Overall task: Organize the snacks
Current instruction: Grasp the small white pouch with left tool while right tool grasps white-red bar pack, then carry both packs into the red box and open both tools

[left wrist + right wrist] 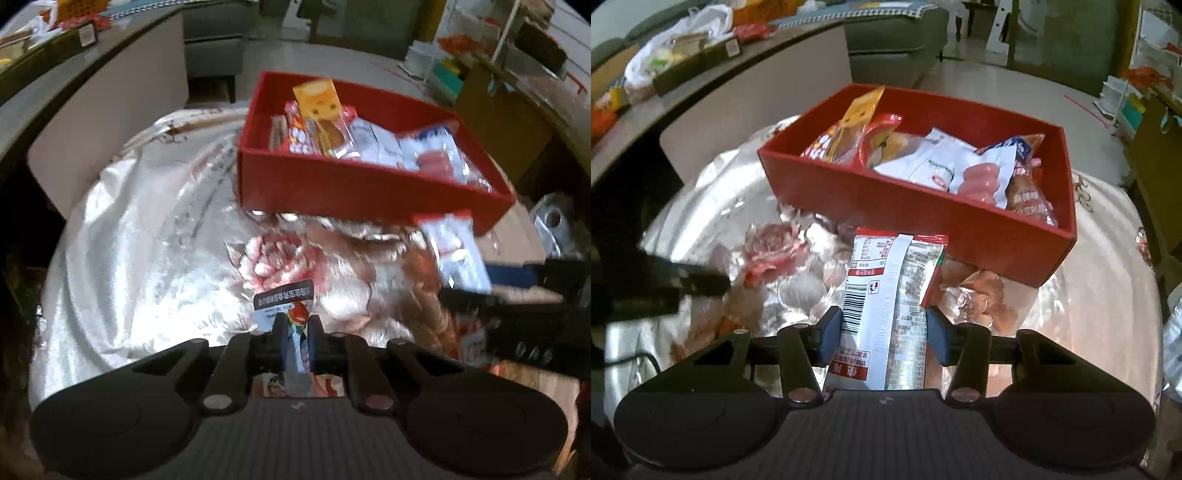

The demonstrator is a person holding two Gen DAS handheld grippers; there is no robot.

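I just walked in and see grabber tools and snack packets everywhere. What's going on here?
A person is sorting snacks with a two-finger gripper in each hand. The left gripper is shut on a small packet, and the right gripper clamps a white and red packet. Both hang over the flowered tablecloth, short of the red box, which already holds several snacks.

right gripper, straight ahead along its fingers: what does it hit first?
Probably the near wall of the red box. The right gripper is shut on a white snack packet, whose top edge already sits close to that wall; depth is uncertain.
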